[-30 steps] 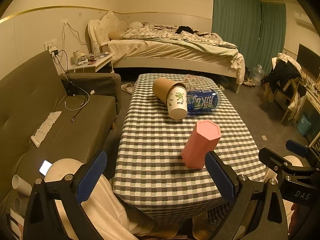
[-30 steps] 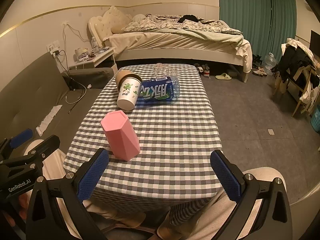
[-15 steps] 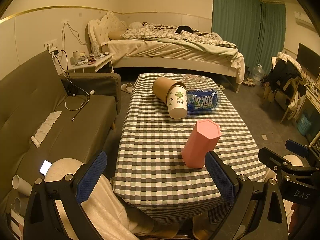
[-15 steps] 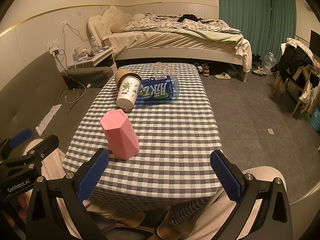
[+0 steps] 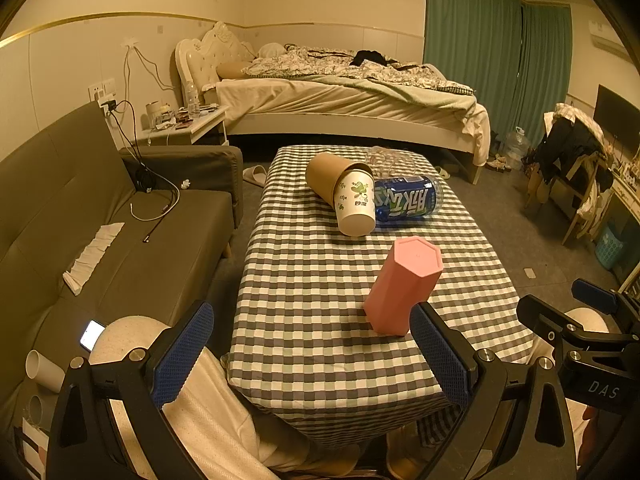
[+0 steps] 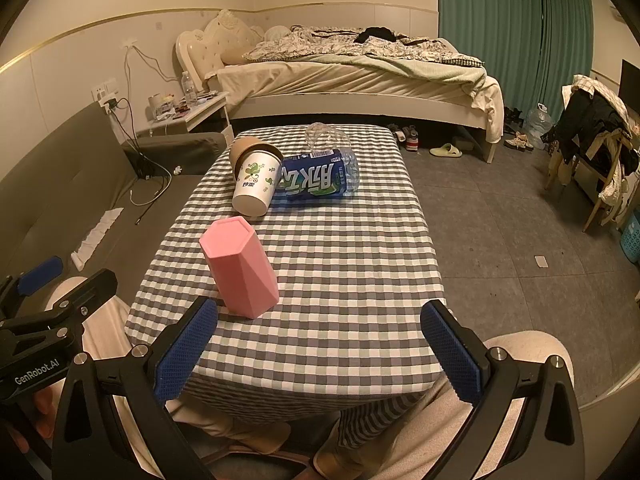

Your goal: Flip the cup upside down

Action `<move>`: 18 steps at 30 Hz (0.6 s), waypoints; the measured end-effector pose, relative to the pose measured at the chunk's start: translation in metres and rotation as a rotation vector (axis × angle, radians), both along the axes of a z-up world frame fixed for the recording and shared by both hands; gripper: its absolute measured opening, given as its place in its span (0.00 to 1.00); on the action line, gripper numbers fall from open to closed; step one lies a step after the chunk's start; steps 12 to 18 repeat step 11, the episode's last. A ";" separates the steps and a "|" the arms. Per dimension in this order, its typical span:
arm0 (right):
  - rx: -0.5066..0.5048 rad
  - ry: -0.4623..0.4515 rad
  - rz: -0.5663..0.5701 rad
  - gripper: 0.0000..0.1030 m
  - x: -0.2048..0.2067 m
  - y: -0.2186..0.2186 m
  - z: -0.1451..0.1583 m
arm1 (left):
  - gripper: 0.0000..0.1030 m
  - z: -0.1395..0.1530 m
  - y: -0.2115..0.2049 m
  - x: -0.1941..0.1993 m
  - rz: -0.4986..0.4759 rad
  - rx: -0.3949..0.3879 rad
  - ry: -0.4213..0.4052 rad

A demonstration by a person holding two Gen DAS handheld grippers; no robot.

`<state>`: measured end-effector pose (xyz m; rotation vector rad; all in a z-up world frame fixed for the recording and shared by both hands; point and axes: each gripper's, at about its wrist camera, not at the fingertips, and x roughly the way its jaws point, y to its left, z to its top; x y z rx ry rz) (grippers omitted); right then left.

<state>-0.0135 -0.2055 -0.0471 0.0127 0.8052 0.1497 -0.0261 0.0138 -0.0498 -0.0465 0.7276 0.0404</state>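
Right wrist view: right claw [image 6: 318, 346] spread wide and empty at the surface's [image 6: 360, 280] near edge, left claw [image 5: 312, 354] likewise. Pink cup [image 6: 240, 266] stands just ahead. Best grip it mid-body squarely before turning, clear of the paper cups [image 6: 254, 180] and bottle [image 6: 318, 176] well beyond.

Pink cup [image 5: 403, 286] stands closed end up on checked table [image 5: 320, 312], L gripper [image 5: 312, 354] wide (nothing held).

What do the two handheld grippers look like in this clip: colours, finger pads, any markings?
Both are black angular frames with silver bolts and blue, dimpled finger pads. The left gripper reads "GenRobot.AI" on its side; the right gripper shows "DAS". No cables or sleeves are visible.
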 end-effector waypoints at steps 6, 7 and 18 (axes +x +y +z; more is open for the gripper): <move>0.000 0.001 0.000 0.99 0.000 0.000 0.000 | 0.98 0.000 0.000 0.000 -0.001 0.000 0.001; 0.000 0.002 0.000 0.99 0.000 0.000 0.000 | 0.98 0.000 0.001 0.000 -0.002 0.000 0.002; -0.001 0.006 0.001 0.99 -0.001 0.000 -0.004 | 0.98 -0.002 0.002 -0.001 -0.001 -0.003 0.003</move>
